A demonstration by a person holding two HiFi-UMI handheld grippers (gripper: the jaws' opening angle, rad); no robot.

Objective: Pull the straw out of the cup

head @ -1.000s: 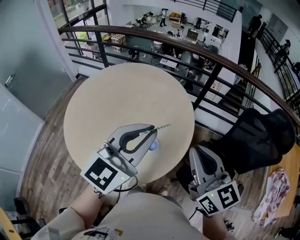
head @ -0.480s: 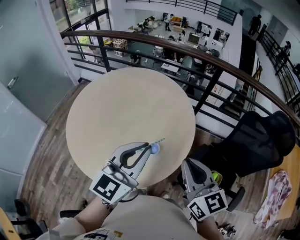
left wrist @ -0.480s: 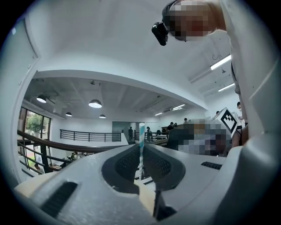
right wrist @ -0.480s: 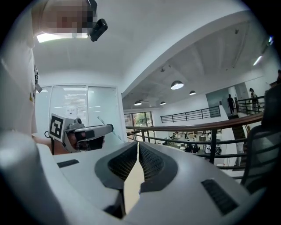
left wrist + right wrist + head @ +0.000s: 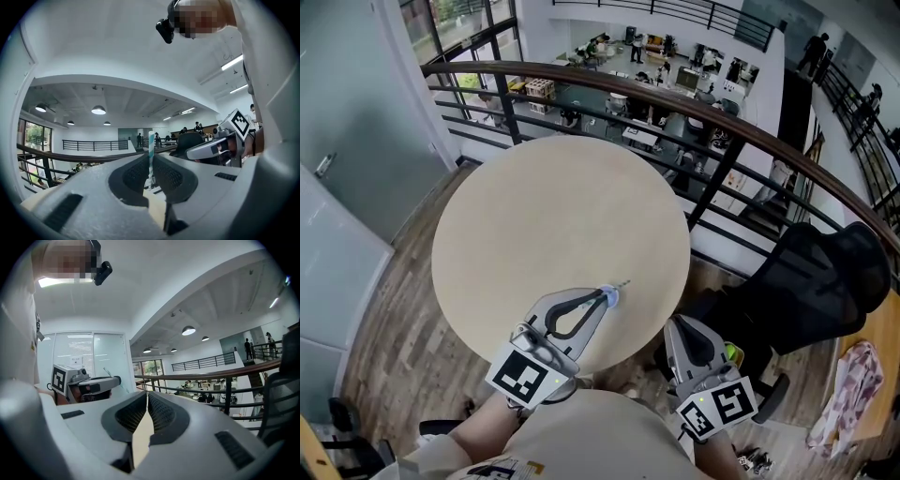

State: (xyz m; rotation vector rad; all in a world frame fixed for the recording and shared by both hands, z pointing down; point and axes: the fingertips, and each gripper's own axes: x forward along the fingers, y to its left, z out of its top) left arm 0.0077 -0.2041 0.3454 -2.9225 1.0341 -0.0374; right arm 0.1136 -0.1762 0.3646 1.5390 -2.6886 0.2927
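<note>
My left gripper [image 5: 605, 296] hangs over the near edge of the round beige table [image 5: 553, 216], shut on a thin teal-and-white striped straw [image 5: 620, 284] that sticks out past its tips. In the left gripper view the straw [image 5: 151, 146] stands upright, pinched between the dark pads [image 5: 136, 174]. A small pale blue spot shows at the jaw tips; I cannot tell what it is. No cup is in view. My right gripper [image 5: 682, 324] is off the table's right edge, shut with nothing in it [image 5: 147, 397].
A dark curved railing [image 5: 675, 94] runs behind the table, with an open atrium below it. A black chair [image 5: 811, 281] stands at the right beside my right gripper. Wooden floor [image 5: 394, 347] and a glass wall [image 5: 347, 141] lie at the left.
Both grippers have sunk toward the bottom of the head view over the first half second, then stayed put. The straw stays pinched in the left jaws.
</note>
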